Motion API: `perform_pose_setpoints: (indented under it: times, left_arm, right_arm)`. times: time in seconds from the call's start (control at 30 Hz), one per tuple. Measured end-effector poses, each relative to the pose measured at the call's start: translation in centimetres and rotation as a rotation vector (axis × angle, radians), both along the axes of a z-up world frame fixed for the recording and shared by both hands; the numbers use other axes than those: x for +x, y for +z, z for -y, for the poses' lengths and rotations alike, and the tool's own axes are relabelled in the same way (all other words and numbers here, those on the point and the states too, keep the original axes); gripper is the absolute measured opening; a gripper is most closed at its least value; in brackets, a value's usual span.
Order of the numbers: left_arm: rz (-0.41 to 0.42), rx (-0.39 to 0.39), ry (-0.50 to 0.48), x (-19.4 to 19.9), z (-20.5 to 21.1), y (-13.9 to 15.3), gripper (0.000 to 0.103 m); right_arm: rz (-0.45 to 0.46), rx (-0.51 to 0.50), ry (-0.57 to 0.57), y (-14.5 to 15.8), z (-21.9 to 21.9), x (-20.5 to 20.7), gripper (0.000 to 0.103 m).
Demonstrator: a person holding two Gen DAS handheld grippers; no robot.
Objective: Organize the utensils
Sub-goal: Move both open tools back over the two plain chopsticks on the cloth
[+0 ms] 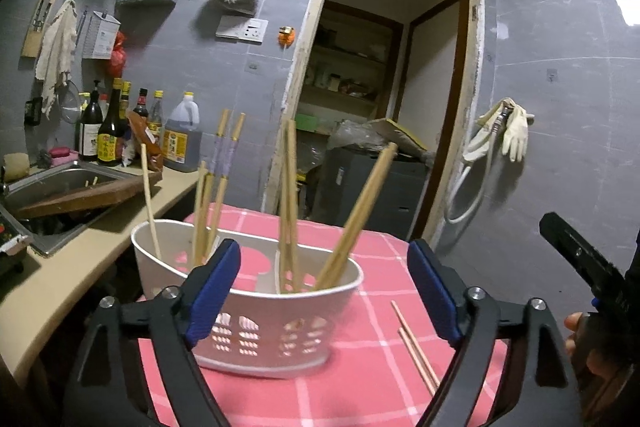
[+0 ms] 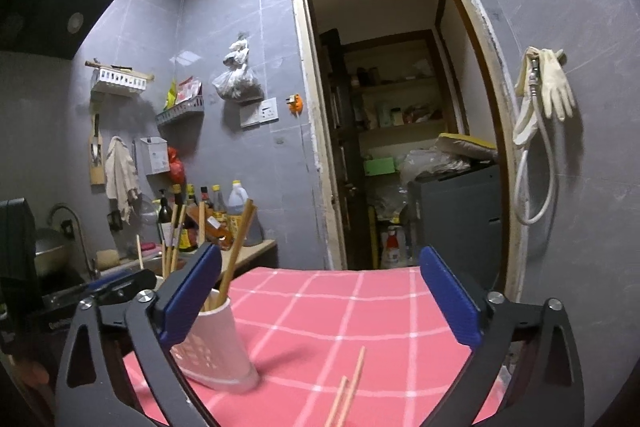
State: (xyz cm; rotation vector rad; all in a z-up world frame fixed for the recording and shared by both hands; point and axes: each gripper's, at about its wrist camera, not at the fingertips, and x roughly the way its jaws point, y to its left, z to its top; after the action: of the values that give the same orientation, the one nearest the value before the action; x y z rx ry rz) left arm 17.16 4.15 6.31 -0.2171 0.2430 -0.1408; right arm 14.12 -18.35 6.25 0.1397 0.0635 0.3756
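A white perforated utensil holder (image 1: 260, 327) stands on the pink checked tablecloth (image 1: 360, 387). Several wooden chopsticks (image 1: 352, 219) lean upright in its two compartments. My left gripper (image 1: 324, 255) is open just in front of the holder, its blue pads wide apart and touching nothing. Two loose chopsticks (image 1: 414, 347) lie on the cloth to the holder's right. In the right wrist view the holder (image 2: 216, 347) is at the left, partly behind the left pad. My right gripper (image 2: 320, 259) is open and empty above the cloth (image 2: 340, 307), with the loose chopsticks (image 2: 348, 391) low in front of it.
A beige counter (image 1: 80, 259) with a steel sink (image 1: 52, 187) and sauce bottles (image 1: 112, 131) runs along the left. An open doorway (image 2: 400, 127) with shelves and a dark cabinet (image 2: 456, 215) lies beyond the table's far edge. Gloves and a hose (image 2: 540, 99) hang on the right wall.
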Motion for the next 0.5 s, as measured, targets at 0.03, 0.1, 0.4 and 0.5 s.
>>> perform_pose_setpoints:
  times: [0.03,0.1,0.4,0.5]
  left_arm:
    - [-0.006,0.004,-0.007,-0.1,0.4,-0.1,0.085]
    - [-0.015,0.009,-0.016,-0.3,0.9,-0.2,0.092]
    - [-0.081,0.064,-0.052,-0.2,4.0,-2.3,0.094]
    - [-0.118,0.089,-0.051,0.2,4.8,-3.1,0.094]
  right_arm:
    - [-0.005,-0.005,-0.004,-0.1,0.3,-0.2,0.103]
    - [-0.020,-0.014,-0.011,-0.5,0.8,-0.4,0.103]
    - [-0.097,-0.061,-0.025,-2.6,2.2,-0.8,0.103]
    - [-0.147,-0.075,-0.031,-3.3,2.6,-0.3,0.103]
